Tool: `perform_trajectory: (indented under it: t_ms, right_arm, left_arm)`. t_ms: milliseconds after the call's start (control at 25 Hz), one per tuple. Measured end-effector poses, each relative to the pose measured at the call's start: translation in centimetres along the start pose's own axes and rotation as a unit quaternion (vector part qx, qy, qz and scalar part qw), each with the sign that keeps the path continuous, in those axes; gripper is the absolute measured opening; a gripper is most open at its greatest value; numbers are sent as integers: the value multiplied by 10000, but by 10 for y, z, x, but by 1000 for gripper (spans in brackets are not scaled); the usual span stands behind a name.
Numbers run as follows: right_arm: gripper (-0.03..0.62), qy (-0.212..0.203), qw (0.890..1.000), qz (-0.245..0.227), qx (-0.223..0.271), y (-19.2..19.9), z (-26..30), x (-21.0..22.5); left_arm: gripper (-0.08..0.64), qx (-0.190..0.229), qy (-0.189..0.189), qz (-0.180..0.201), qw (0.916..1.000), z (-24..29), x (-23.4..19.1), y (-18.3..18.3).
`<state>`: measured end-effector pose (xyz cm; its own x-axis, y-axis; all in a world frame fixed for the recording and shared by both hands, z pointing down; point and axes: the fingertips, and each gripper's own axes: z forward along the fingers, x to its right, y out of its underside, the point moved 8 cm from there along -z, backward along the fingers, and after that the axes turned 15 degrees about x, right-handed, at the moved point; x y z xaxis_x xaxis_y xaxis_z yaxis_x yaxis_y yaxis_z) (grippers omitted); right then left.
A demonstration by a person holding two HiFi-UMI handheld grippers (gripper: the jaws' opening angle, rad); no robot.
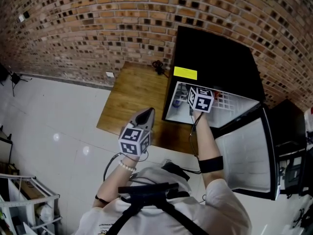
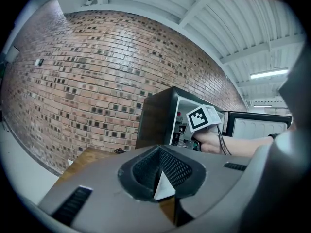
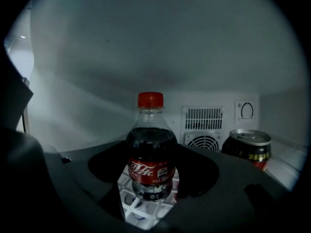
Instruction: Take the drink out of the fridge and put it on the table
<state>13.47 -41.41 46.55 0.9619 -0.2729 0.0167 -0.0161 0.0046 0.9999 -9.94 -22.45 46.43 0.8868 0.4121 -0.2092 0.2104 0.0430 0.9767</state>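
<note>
A small cola bottle (image 3: 151, 149) with a red cap and red label stands upright on the wire shelf (image 3: 141, 208) inside the fridge. My right gripper (image 3: 151, 165) reaches into the fridge, one jaw on each side of the bottle's lower body. Dark gaps show on both sides, so it is open. From the head view, the right gripper (image 1: 187, 100) is inside the open black mini fridge (image 1: 215, 58). My left gripper (image 1: 146, 114) hangs shut and empty above the wooden table (image 1: 137, 94), left of the fridge. The left gripper (image 2: 163, 154) points toward the fridge (image 2: 155, 115).
A dark drink can (image 3: 247, 149) stands on the shelf to the right of the bottle, in front of a fan grille (image 3: 204, 130). The fridge door (image 1: 249, 151) is swung open to the right. A brick wall (image 1: 98, 28) lies behind, and a white tiled floor (image 1: 54, 126) to the left.
</note>
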Motion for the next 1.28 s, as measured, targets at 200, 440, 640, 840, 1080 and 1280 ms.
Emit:
perform_trajectory:
  t_ms: [200, 440, 640, 840, 1080, 1280]
  right_arm:
    - [327, 46, 9998, 52, 172, -8, -31, -4]
    - [327, 135, 9996, -8, 253, -15, -68, -10]
    - [327, 173, 9995, 2, 282, -15, -100, -19]
    - [327, 120, 9995, 9, 299, -15, -132, -33]
    - [327, 43, 9998, -1, 207, 0, -161, -54]
    - [327, -95, 9999, -4, 65, 22, -178, -81]
  left_arm:
    - [0, -42, 218, -4, 9998, -8, 8, 0]
    - [0, -58, 446, -11, 9990, -21, 20, -2]
    - [0, -79, 535, -8, 9985, -34, 22, -4]
    - [0, -87, 570, -19, 9983, -47, 23, -5]
    - [0, -109, 584, -35, 9982, -65, 24, -2]
    - [0, -136, 509, -81, 9986, -82, 18, 2]
